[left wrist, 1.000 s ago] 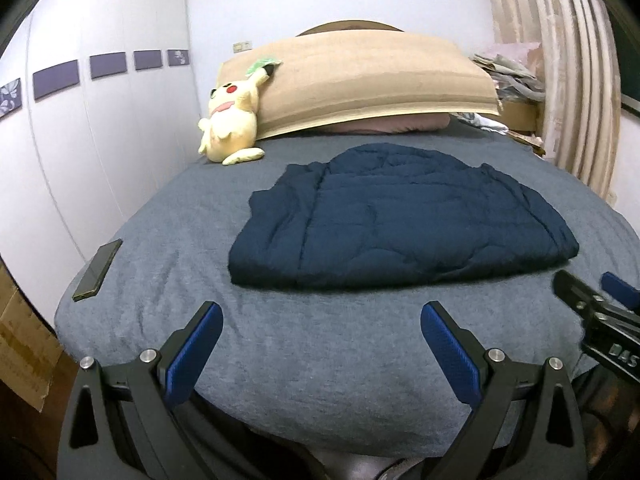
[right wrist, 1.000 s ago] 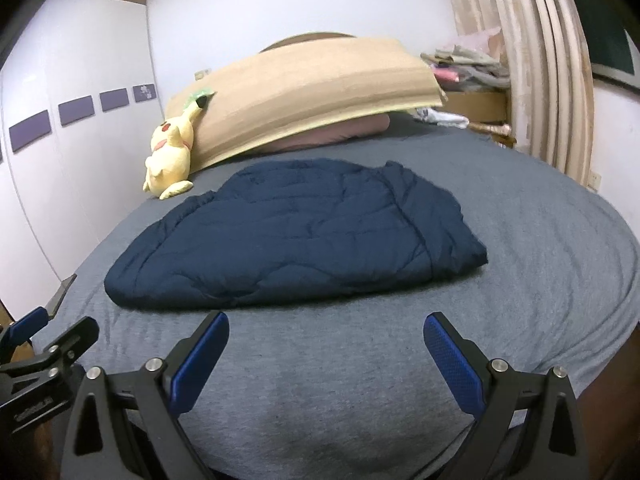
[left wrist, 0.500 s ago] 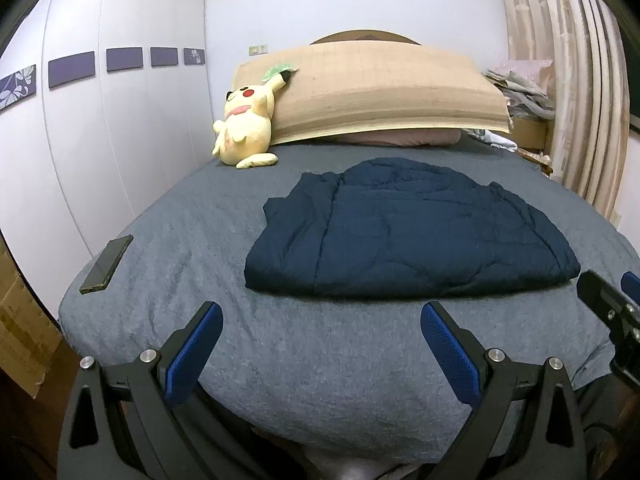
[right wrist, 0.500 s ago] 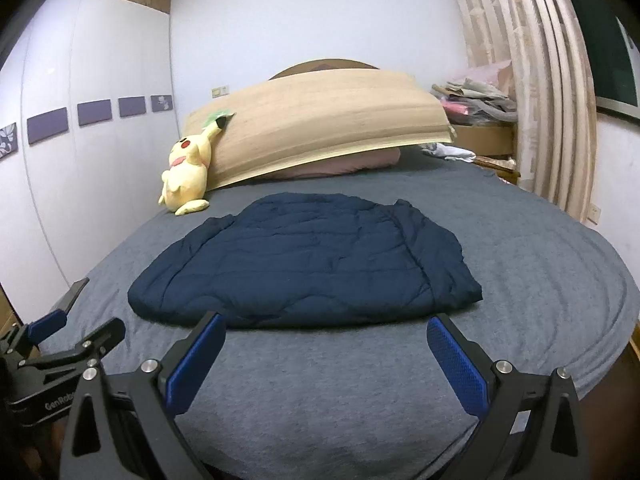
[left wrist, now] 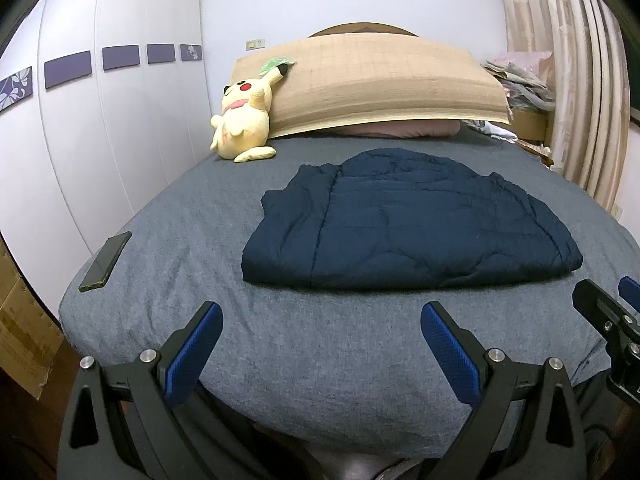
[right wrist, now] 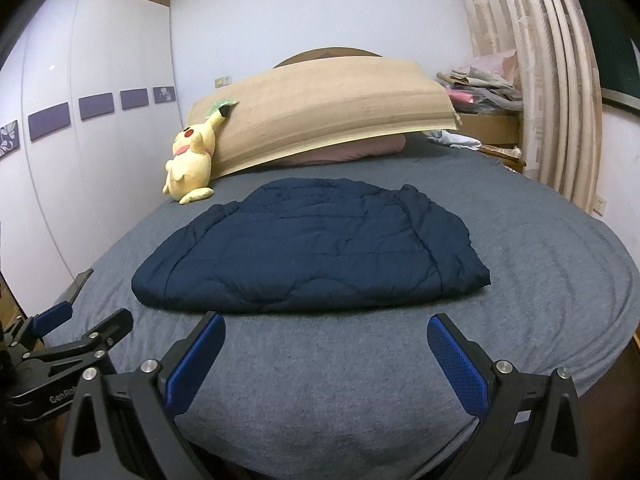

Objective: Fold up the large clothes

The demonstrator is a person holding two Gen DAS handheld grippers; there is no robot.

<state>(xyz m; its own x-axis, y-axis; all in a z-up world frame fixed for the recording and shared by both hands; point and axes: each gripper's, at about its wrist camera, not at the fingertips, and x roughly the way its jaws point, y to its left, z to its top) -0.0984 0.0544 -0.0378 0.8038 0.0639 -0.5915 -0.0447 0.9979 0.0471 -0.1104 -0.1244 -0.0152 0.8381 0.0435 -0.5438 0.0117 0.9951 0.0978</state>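
A dark navy quilted jacket (left wrist: 404,220) lies folded flat in the middle of the grey bed (left wrist: 280,344); it also shows in the right wrist view (right wrist: 316,248). My left gripper (left wrist: 322,320) is open and empty, held above the bed's near edge, short of the jacket. My right gripper (right wrist: 326,330) is open and empty, also at the near edge, just short of the jacket's front fold. Each gripper shows at the side of the other's view: the right gripper at the left wrist view's right edge (left wrist: 612,320) and the left gripper at the right wrist view's left edge (right wrist: 76,340).
A yellow plush toy (left wrist: 244,120) leans on a tan mat (left wrist: 380,80) at the headboard. A dark phone (left wrist: 106,260) lies near the bed's left edge. White wardrobe doors (left wrist: 100,140) stand left. Curtains (right wrist: 540,100) and piled clutter (right wrist: 480,84) are at the right.
Both grippers have drawn back and tilted up, so the jacket sits farther away and more wall shows. The jacket has not moved. Both grippers stay open.
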